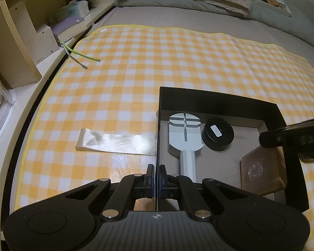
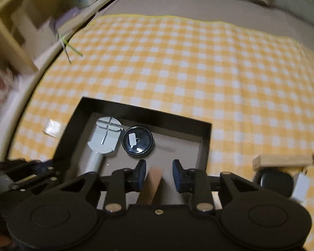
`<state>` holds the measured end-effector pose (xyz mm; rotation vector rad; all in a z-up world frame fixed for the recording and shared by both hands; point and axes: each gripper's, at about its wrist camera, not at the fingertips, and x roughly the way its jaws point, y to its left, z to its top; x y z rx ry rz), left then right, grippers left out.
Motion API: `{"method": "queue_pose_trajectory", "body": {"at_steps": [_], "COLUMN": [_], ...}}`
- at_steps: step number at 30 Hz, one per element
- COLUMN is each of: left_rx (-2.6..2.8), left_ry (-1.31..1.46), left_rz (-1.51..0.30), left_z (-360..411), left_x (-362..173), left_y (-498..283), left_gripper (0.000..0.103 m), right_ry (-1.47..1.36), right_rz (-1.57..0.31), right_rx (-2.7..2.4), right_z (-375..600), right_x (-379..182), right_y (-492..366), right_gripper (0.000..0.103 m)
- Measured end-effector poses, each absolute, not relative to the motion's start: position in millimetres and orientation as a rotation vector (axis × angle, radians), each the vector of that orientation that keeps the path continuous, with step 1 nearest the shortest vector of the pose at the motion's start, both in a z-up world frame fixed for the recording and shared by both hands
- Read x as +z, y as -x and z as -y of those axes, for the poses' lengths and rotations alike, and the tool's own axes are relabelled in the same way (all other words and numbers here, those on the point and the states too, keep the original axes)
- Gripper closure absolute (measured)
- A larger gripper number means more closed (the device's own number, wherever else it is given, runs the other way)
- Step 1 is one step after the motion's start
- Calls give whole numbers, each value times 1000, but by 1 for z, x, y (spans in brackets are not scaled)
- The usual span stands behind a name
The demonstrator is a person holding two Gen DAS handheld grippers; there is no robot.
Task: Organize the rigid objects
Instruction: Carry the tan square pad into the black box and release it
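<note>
A black open box (image 1: 219, 100) sits on a yellow-and-white checked cloth (image 1: 136, 67) spread over a bed. The left gripper (image 1: 156, 179) has its jaws closed almost fully on the box's thin left wall, one finger outside and one inside. Inside the box, a grey tool with a round slotted head and a cylindrical handle (image 1: 185, 138) lies against the left side, handle toward the camera. Just to its right is a black round tin (image 1: 217, 133) with a small white label on its lid, touching or nearly touching the tool's head. A brown flat piece with clipped corners (image 1: 263, 171) leans against the box's right wall. In the right wrist view the right gripper (image 2: 159, 173) hovers above the box interior with its jaws spread wide; the brown piece (image 2: 152, 184) shows blurred between the fingers, and no contact with them can be made out. Outside the box, a clear plastic strip (image 1: 115, 140) lies on the cloth just left of it, and a wooden block (image 2: 282, 161) and a dark rounded object (image 2: 276, 182) lie on the cloth to the right.
</note>
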<state>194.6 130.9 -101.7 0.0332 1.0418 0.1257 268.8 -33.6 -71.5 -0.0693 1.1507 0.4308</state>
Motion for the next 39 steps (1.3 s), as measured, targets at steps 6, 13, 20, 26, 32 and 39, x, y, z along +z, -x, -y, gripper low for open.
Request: {"method": "queue_pose_trajectory", "body": {"at_steps": [6,13,20,26,32,39], "left_rx": [118,111,112,112,114,112], "left_ry": [-29,-19,-17,-17,-14,-13], "left_rz": [-1044,-1049,-1049,-1049,-1050,-1050], "left_z": [-132,-134,-135,-135,-133,-132], "left_x": [-102,-101,-102,-102,-102,-102], "left_y": [-193,-195,-197,-197,-197,-198], "left_gripper": [99,98,98,98,98,98], "right_ry": [105,62,133,201,390,310], "right_rz": [-1157,-1242,-1207,-1168,-988,-994], "right_rx": [463,508,634,827,690,680], "right_z": [29,43,38,37,37,50], "right_x": [-69,-77,-76,-68,-69,-58], "right_y": [-265,-263,-255,-251,-251,-266], "right_gripper": [67,62,87,88,67,65]}}
